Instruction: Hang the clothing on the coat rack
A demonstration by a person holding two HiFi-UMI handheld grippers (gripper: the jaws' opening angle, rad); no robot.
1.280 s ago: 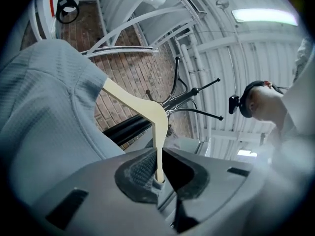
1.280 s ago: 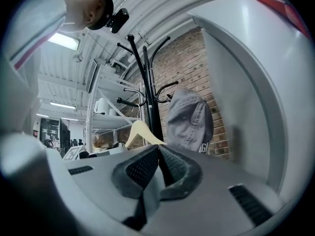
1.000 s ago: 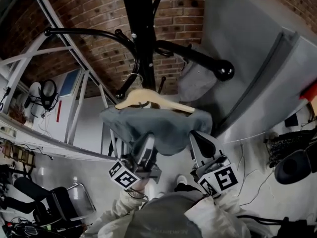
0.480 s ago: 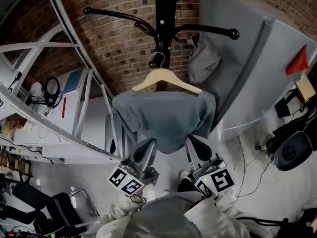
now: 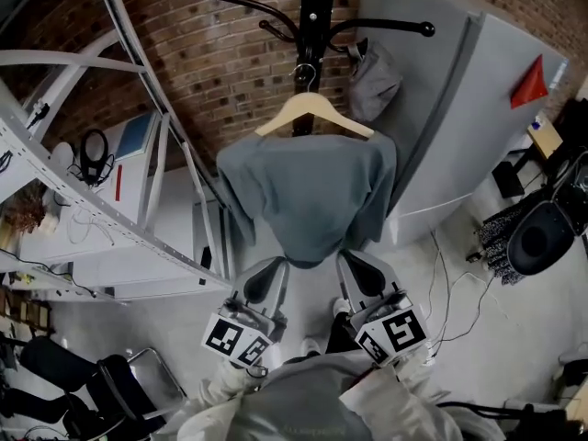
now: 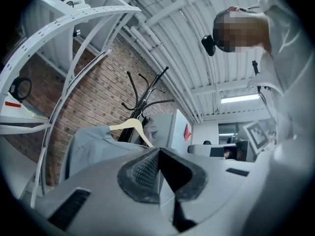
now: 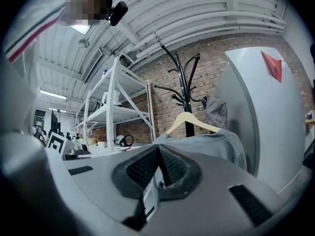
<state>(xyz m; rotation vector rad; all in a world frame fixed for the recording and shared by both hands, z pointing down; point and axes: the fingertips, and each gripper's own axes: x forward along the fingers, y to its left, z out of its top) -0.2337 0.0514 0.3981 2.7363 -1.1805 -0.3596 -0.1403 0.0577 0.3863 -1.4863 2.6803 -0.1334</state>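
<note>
Fingers (image 6: 141, 173) on the left gripper (image 5: 273, 266) are clamped flat together with nothing in between, and same deal on the right gripper (image 5: 354, 265), whose fingers (image 7: 142, 168) meet at the tip and hold nothing. Both grippers sit side by side low in the head view, pointing up at the bottom edge of the grey shirt (image 5: 308, 196). From the gripper views the tips look clear of the fabric, not touching it. The shirt is draped over a wooden hanger (image 5: 312, 113), and the hanger's hook is on the black coat rack (image 5: 312, 26), right by the pole. Some grey cloth item (image 5: 372, 81) hangs from another arm of the rack, just right of the hanger. Brick wall (image 5: 211, 72) is behind it all, white shelving (image 5: 110, 219) to the left, grey cabinet (image 5: 459, 127) to the right.
</note>
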